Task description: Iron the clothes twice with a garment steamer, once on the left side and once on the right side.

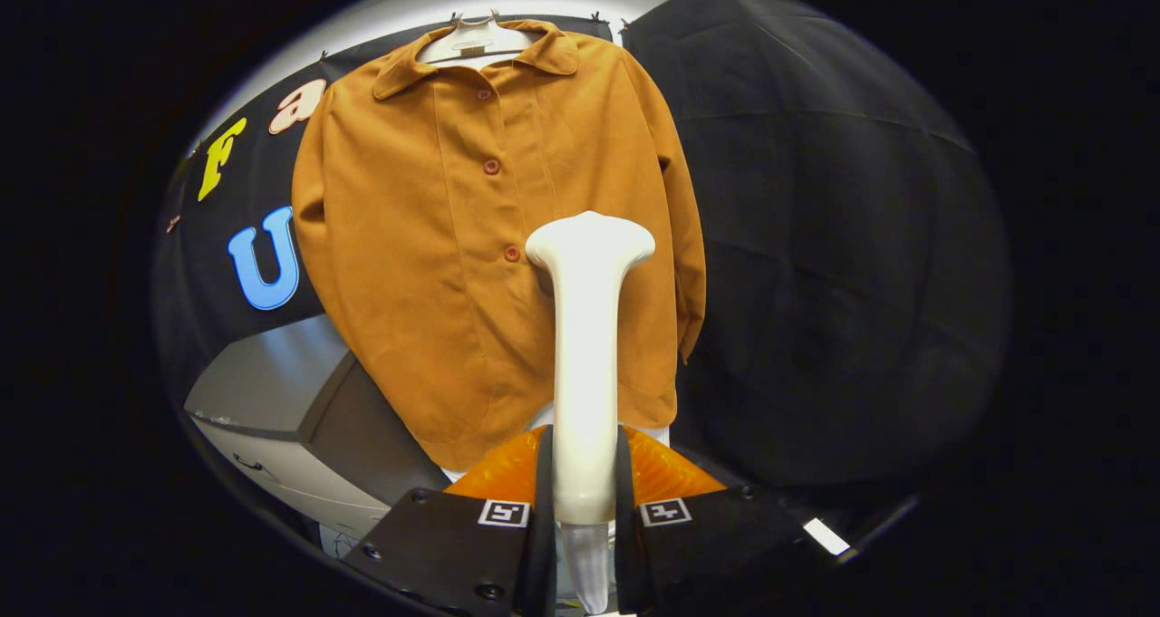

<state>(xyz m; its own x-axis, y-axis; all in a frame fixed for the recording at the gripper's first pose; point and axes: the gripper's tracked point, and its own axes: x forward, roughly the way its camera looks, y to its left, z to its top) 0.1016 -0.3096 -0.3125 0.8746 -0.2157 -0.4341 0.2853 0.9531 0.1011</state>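
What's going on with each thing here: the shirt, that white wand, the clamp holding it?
Orange shirt: hanging on a white hanger, buttoned shut, collar folded down.
Garment steamer: upright, gripped by its handle, head in front of the shirt, beside the placket.
Gripper: shut on the steamer handle, a finger on each side.
Grey cabinet: drawer closed.

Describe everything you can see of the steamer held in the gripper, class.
The steamer is a white, smooth, plastic-looking wand with a long straight handle widening into a flat, flared head at the top. It stands upright, its lower handle clamped between the two fingers of the gripper. Its head sits in front of the lower right part of the orange shirt, beside a button; whether it touches the cloth cannot be told.
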